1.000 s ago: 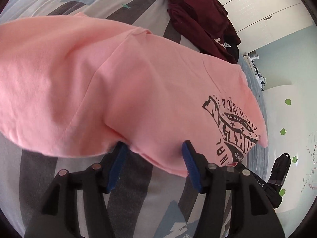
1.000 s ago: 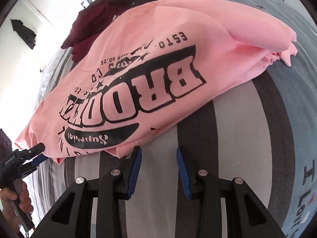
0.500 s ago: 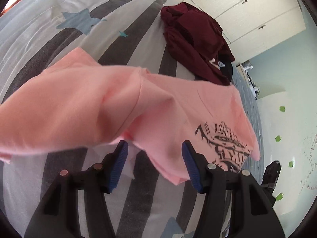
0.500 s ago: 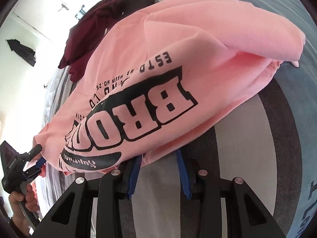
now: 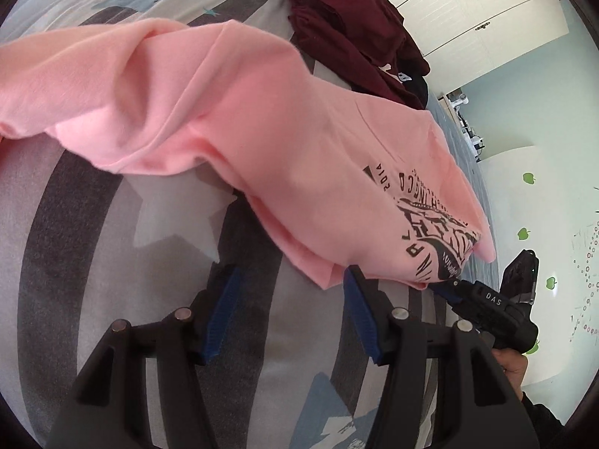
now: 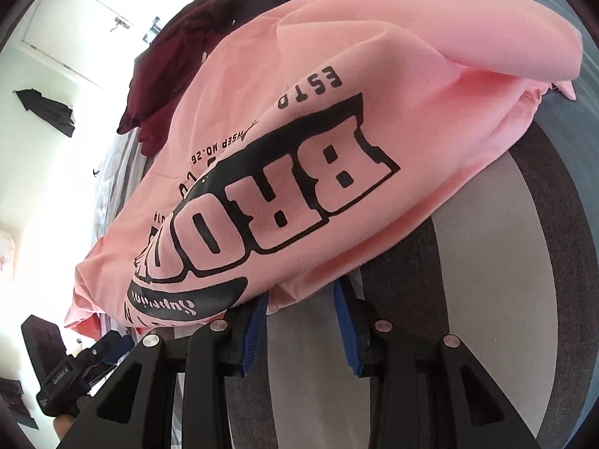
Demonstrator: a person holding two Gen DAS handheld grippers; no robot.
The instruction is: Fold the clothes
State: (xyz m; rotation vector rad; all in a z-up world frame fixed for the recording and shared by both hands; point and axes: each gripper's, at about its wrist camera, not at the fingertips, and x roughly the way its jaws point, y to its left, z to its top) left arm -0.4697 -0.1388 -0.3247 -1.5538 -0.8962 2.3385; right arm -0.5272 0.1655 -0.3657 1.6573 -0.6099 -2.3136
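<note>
From the left wrist's view, the pink T-shirt (image 5: pixel 262 131) lies bunched and partly doubled over on the striped bed (image 5: pixel 93 262), its printed end toward the right tool (image 5: pixel 483 299), with a maroon garment (image 5: pixel 348 37) heaped behind it; the left tool (image 5: pixel 292 275) has its jaws spread about halfway with nothing between them but bedcover; the shirt's lower hem just brushes the tip of its right finger

From the right wrist's view, the shirt fills the frame, print upside down, a loose sleeve flopped over at the far right; the right tool's jaws are parted more narrowly, and the hem hangs across their tips without being pinched, since bare bed shows through the gap; the left tool sits low at the left edge, just under the shirt's corner

I'd say the fold is midway, the shirt gathered but untidy; the next move calls for both tools to close on the near hem, then carry it over evenly so the layers don't slip
</note>
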